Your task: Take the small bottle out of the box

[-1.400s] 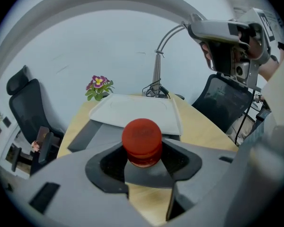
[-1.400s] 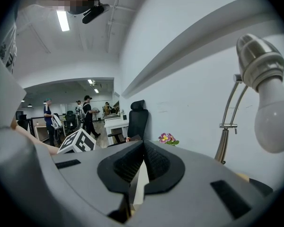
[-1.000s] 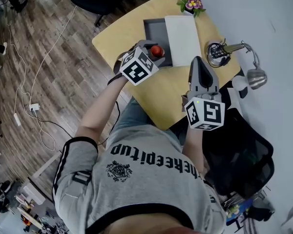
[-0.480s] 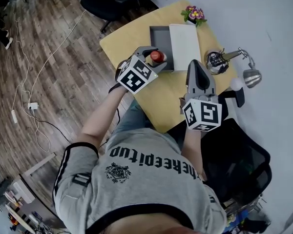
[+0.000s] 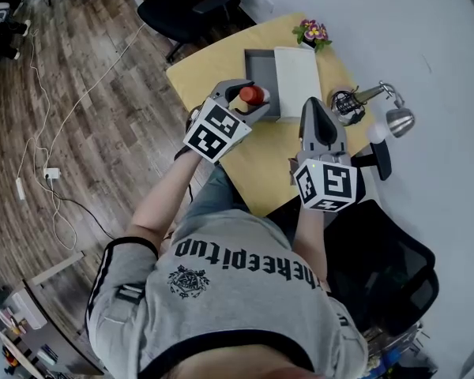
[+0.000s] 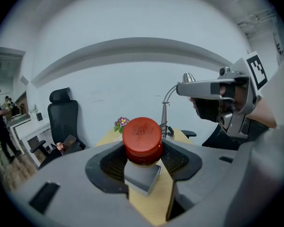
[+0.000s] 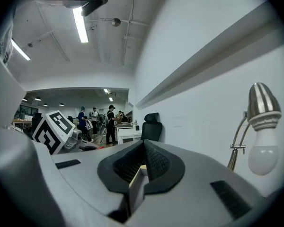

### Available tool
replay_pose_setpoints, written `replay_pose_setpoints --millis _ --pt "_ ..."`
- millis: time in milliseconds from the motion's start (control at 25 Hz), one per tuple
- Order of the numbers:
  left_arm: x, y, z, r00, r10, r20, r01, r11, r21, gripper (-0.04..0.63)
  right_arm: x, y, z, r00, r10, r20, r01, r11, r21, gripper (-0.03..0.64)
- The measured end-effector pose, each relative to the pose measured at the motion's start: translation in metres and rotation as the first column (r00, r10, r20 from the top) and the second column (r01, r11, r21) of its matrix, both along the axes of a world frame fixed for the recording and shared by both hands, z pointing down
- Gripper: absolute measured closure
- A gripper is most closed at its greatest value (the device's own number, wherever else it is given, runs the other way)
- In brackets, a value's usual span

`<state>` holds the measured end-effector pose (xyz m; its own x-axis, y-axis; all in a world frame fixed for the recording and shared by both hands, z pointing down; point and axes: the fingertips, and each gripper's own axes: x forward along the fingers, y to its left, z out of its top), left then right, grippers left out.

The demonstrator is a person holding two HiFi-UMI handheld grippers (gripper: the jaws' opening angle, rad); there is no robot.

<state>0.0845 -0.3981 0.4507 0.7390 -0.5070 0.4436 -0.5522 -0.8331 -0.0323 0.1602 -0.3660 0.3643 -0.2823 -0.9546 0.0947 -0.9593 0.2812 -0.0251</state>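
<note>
A small bottle with a red cap (image 5: pixel 253 95) (image 6: pixel 142 137) sits between the jaws of my left gripper (image 5: pixel 250 99) (image 6: pixel 143 151), which is shut on it. It hangs above the left edge of the grey box (image 5: pixel 260 66) (image 6: pixel 142 176) on the yellow table (image 5: pixel 268 152). A white lid (image 5: pixel 298 81) covers the right part of the box. My right gripper (image 5: pixel 315 107) (image 7: pixel 141 167) hovers over the table to the right of the box. Its jaws are shut with nothing between them. It also shows in the left gripper view as the right gripper (image 6: pixel 217 91).
A flower pot (image 5: pixel 312 31) stands at the table's far corner. A wire holder (image 5: pixel 347 105) and a desk lamp (image 5: pixel 396 121) (image 7: pixel 262 126) stand at the right edge. Black office chairs (image 5: pixel 186 2) are beyond the table, another chair (image 5: pixel 387 267) to my right. Cables (image 5: pixel 55 172) cross the floor.
My left gripper has kept hold of the red-capped bottle and tilted back a little toward me. The right gripper has crept slightly closer to the box.
</note>
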Motion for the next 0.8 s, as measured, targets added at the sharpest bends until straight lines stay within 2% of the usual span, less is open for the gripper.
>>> replay_pose_setpoints --millis 440,800 --pt "-0.008 0.023 -0.048 0.989 -0.066 -0.130 0.074 0.996 0.058 0.376 0.002 0.018 -0.020 1.000 -0.006 -0.009 0.006 0.999 0.046 0.629" --pt "-0.017 0.039 -0.082 0.967 -0.109 -0.229 0.138 0.983 0.117 0.376 0.003 0.036 -0.039 1.000 -0.014 -0.015 0.015 0.995 0.094 0.629"
